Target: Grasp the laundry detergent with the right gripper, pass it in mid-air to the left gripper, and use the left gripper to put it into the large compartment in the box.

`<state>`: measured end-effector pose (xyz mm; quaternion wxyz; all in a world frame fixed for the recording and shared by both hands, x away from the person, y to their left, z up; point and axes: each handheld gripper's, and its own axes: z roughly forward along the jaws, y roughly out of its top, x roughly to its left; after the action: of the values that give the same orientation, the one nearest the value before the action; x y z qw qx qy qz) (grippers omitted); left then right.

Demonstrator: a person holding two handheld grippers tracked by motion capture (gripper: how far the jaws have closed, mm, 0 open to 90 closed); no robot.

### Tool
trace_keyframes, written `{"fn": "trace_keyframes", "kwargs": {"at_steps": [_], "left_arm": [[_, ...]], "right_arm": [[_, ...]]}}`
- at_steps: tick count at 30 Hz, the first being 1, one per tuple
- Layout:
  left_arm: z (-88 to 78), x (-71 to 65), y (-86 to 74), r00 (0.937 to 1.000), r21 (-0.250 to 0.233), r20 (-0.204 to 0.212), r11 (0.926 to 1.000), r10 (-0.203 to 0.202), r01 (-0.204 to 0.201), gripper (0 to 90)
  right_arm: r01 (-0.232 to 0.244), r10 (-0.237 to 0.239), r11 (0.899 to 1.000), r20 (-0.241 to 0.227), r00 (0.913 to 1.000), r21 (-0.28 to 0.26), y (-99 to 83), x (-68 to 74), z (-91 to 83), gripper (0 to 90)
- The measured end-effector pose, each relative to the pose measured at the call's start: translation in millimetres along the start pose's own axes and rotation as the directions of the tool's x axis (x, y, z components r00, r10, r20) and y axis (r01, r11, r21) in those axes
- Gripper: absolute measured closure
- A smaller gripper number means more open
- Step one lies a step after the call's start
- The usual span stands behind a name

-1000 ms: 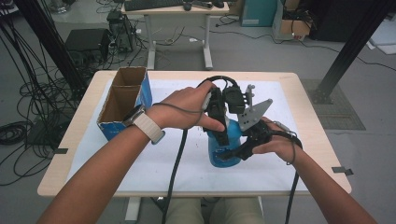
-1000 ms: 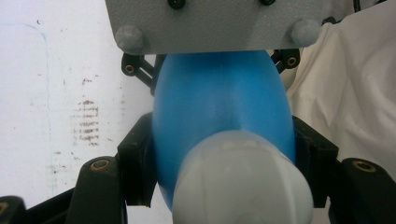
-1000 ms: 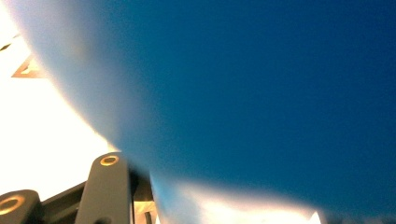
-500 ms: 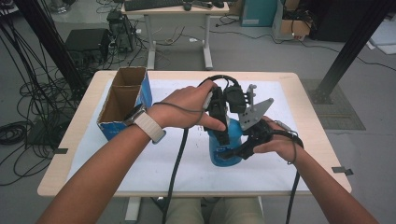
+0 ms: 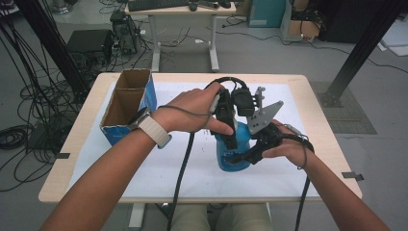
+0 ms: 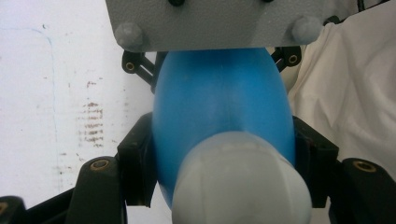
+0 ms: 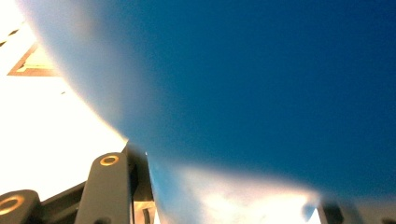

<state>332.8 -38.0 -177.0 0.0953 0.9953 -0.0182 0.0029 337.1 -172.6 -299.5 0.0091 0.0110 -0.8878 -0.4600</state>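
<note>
Left gripper (image 5: 230, 139), right gripper (image 5: 243, 156): both your grippers clamp the blue bottle (image 5: 234, 156), near the worktop's (image 5: 308, 86) front edge.

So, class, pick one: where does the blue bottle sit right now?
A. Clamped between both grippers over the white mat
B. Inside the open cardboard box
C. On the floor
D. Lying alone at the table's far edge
A: the blue bottle is pinched by the left gripper and the right gripper, apart from the cardboard box.

blue bottle (image 5: 232, 153) w/ pale cap (image 6: 240, 184); blue cardboard box (image 5: 126, 106), brown inside; white mat (image 5: 192, 168), black grippers.
</note>
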Motion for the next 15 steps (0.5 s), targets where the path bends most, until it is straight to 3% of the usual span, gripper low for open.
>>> {"fn": "trace_keyframes", "kwargs": {"at_steps": [15], "left_arm": [[-9.7, -0.4, 3.7, 0.9997, 0.014, -0.025, 0.9999, 0.002, -0.002, 37.1]], "right_arm": [[0.021, -0.021, 1.000, 0.010, 0.9997, -0.007, 7.1, -2.5, -4.9, 42.6]]}}
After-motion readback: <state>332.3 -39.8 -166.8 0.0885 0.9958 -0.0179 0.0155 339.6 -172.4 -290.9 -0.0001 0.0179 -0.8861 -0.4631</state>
